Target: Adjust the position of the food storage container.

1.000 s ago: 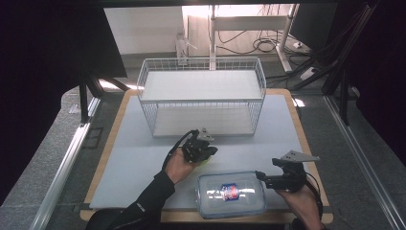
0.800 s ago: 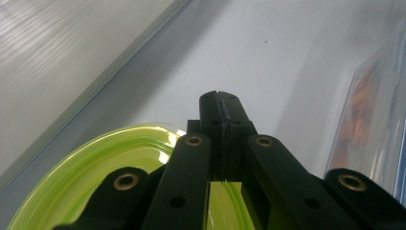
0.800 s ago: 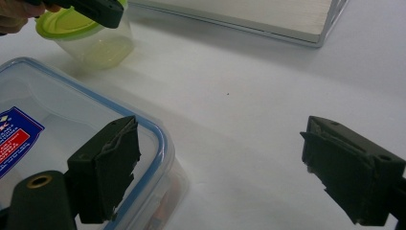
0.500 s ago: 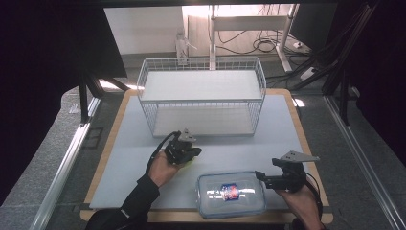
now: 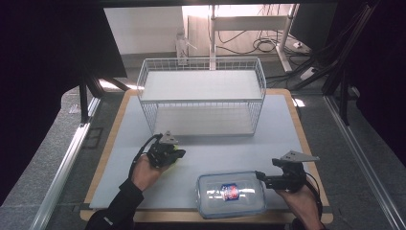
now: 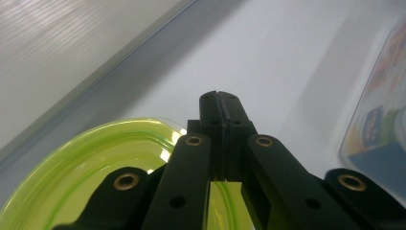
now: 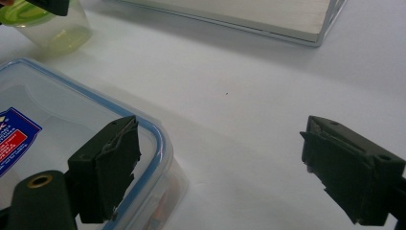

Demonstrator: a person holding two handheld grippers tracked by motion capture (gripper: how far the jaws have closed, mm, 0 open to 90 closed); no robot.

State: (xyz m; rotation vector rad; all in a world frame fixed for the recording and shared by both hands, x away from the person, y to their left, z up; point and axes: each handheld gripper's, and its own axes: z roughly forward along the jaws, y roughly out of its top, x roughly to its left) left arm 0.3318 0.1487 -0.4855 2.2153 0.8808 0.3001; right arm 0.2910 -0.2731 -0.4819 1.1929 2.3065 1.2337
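The left gripper (image 5: 167, 154) has its jaws closed tight, hovering just over a green-lidded cup (image 6: 91, 177) on the desk (image 5: 287, 139). The right gripper (image 7: 220, 163) stands with jaws wide apart, one jaw over the corner of the clear blue-rimmed container (image 5: 232, 194), gripping nothing.

No word, brand or number can be read. The clear box (image 5: 231, 195) in front of the wire basket (image 5: 201, 96) carries a label (image 5: 229, 191) on its lid, blue and red with white marks, its print too small and blurred to make out in any view.
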